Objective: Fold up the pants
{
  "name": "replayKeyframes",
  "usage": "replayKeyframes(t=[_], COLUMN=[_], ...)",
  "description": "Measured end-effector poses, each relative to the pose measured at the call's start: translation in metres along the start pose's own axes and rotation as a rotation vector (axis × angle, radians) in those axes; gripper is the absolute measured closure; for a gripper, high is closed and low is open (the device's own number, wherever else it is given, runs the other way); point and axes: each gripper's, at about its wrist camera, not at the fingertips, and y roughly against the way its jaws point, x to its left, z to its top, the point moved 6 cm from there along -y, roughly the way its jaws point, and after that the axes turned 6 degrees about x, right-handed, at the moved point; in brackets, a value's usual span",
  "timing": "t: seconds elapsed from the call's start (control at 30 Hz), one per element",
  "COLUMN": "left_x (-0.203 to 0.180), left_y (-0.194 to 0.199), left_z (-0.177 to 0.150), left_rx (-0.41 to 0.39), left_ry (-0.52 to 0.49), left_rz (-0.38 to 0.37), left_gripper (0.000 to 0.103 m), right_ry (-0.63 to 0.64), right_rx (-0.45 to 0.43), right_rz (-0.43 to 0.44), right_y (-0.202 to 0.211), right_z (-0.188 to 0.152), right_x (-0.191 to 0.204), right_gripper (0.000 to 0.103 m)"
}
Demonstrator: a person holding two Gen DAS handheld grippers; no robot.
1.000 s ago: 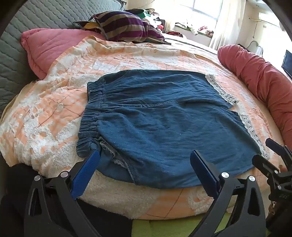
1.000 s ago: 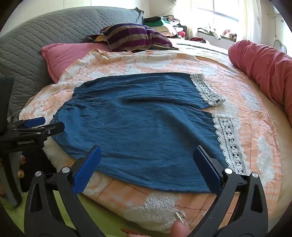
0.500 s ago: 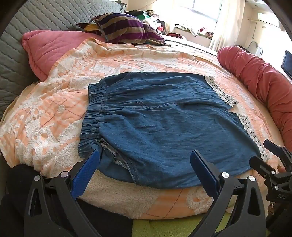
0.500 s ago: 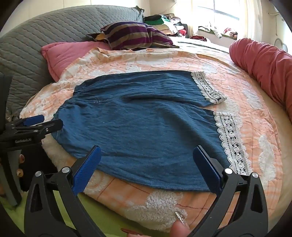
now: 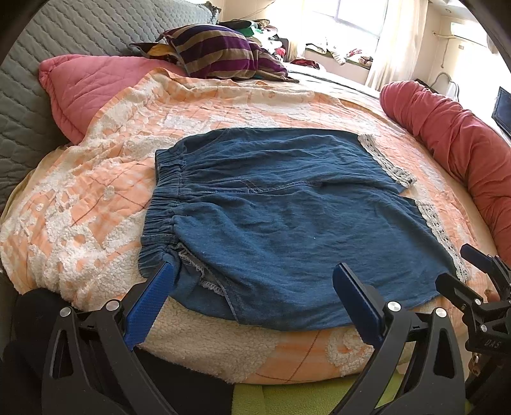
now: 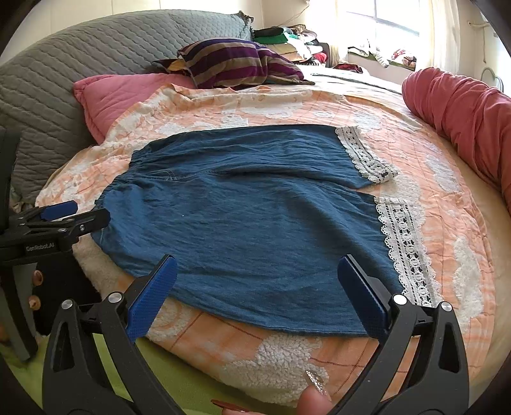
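Denim pants (image 5: 287,217): soft, limp, light; lay flat on blanket (image 5: 80,207). Best hold: near waistband corner, hem. Left gripper (image 5: 252,293), right gripper (image 6: 255,287) gaped, empty

A round bed (image 5: 95,204) fills the room, spread with an orange and white fleecy blanket (image 6: 447,204) over a lime-green sheet (image 6: 179,380). A grey quilted headboard (image 6: 64,83) curves behind it on the left, with a pink quilted pillow (image 5: 92,83) leaning against it and a striped purple cushion (image 6: 236,62) beyond. A long red bolster (image 5: 463,134) lines the right edge. Bright daylight pours through a window (image 6: 396,16) with pale curtains (image 5: 396,41); clothes are heaped on the sill (image 6: 383,59) and in a pile (image 6: 287,38) nearby
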Motion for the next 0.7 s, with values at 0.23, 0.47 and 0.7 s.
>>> replayKeyframes(t=[0.23, 0.47, 0.7], left_x=[0.0001, -0.0001, -0.0002], left_y=[0.0001, 0.0007, 0.0009], left_z=[0.0001, 0.0010, 0.0014], left_rx=[-0.001, -0.002, -0.002], left_ry=[0.001, 0.001, 0.000], left_rz=[0.002, 0.003, 0.004], left_gripper=[0.004, 0.004, 0.004], right_ry=[0.001, 0.002, 0.001], right_rx=[0.000, 0.000, -0.001], right_rz=[0.004, 0.004, 0.003], right_y=[0.0002, 0.0004, 0.0005], right_z=[0.0005, 0.0008, 0.0006], right_x=[0.0013, 0.0004, 0.0006], right_gripper=[0.008, 0.008, 0.008])
